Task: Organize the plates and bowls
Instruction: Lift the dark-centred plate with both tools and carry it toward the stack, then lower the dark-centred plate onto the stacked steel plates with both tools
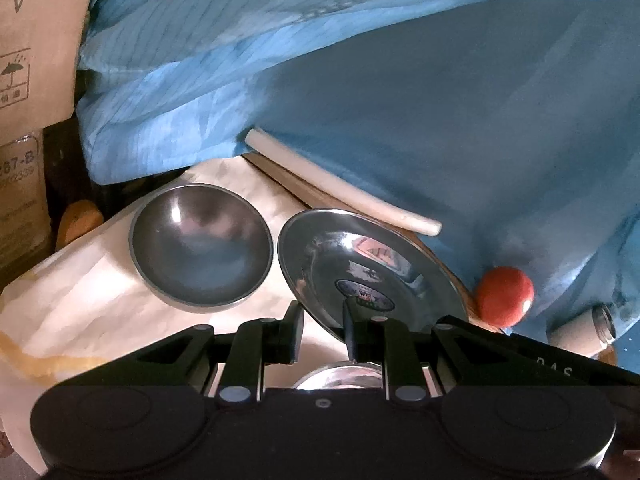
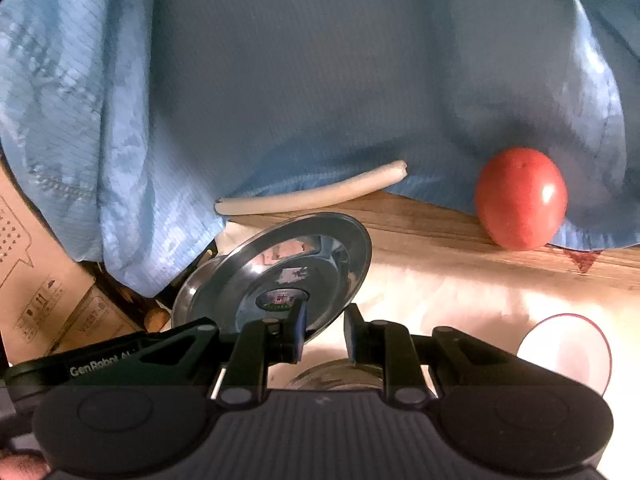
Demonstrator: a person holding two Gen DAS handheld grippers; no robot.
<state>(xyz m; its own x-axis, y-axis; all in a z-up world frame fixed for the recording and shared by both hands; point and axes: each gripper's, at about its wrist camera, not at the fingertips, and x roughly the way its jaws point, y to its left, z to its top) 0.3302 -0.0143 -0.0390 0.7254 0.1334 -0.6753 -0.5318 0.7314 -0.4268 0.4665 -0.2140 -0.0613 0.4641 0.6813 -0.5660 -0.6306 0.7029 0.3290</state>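
A shiny steel plate (image 1: 372, 264) with a sticker in its middle is tilted on edge between both grippers; it also shows in the right wrist view (image 2: 288, 268). My left gripper (image 1: 322, 332) has its jaws around the plate's near rim, one finger on each face. My right gripper (image 2: 324, 332) has its jaws around the plate's rim too. A dark steel bowl (image 1: 202, 244) sits upright on the white cloth (image 1: 80, 320), left of the plate. Another steel dish (image 1: 340, 376) lies just under the grippers, mostly hidden.
A red tomato (image 2: 520, 198) rests on a wooden board (image 2: 440, 232) at the right. A white tube (image 2: 312, 196) lies along the board's far edge. Blue fabric (image 2: 320, 80) fills the background. Cardboard boxes (image 1: 28, 120) stand at left. A red-rimmed white cup (image 2: 568, 352) stands at right.
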